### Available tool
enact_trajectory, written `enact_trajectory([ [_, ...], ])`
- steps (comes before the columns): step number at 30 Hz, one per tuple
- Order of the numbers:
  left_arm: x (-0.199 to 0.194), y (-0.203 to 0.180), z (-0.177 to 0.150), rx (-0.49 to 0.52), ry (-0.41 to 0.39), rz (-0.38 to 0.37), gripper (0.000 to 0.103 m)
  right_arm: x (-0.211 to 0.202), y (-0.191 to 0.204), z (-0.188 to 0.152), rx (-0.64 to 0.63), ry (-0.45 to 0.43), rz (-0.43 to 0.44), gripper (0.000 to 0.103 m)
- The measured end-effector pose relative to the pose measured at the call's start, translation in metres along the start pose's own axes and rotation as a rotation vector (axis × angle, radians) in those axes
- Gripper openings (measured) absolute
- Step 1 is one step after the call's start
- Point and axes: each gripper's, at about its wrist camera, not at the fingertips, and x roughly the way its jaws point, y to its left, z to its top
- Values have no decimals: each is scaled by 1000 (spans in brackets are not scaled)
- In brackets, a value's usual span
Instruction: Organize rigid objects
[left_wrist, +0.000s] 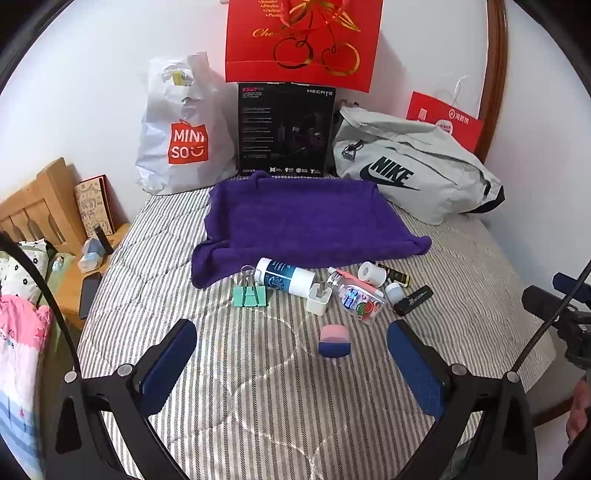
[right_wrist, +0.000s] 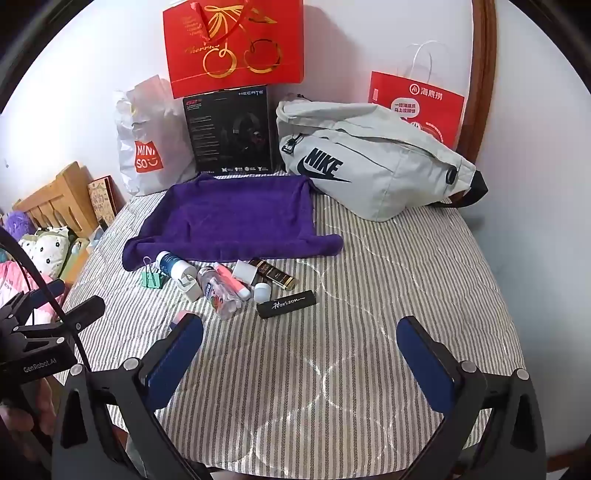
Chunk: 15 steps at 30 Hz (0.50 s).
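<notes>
I am looking down along both grippers at a bed covered in a grey-and-white striped quilt (left_wrist: 332, 406). My left gripper (left_wrist: 291, 354) has its blue-padded fingers spread wide with nothing gripped; a small round pink-and-blue object (left_wrist: 334, 340) lies on the quilt between them, untouched. My right gripper (right_wrist: 300, 349) is equally wide apart and empty, over bare quilt.

The things to sort lie in a loose cluster just in front of a purple towel (left_wrist: 303, 221) spread flat on the bed. From left to right in the left view: a green binder clip (left_wrist: 250, 293), a white bottle with a dark blue label (left_wrist: 284, 277) on its side, a white charger plug (left_wrist: 320, 297), a clear packet with colourful print (left_wrist: 364, 301), a small white roll (left_wrist: 372, 274), a small white jar (left_wrist: 394, 291) and a black case lettered "Horizon" (right_wrist: 287, 304). A dark tube with gold trim (right_wrist: 273, 277) lies just behind the jar.

Against the wall behind the towel stand a white Miniso bag (left_wrist: 184, 129), a black headset box (left_wrist: 286, 129) topped by a red gift bag (left_wrist: 303, 40), and a grey Nike bag (left_wrist: 413, 170).
</notes>
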Motion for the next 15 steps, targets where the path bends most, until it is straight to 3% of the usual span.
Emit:
enact_trajectory([
  [5, -2, -1, -6, 11, -34, 23, 103, -3, 1, 0, -18, -16, -4, 103],
  [15, -5, 5, -5, -9, -4, 23, 103, -6, 2, -3, -6, -2, 8, 103],
])
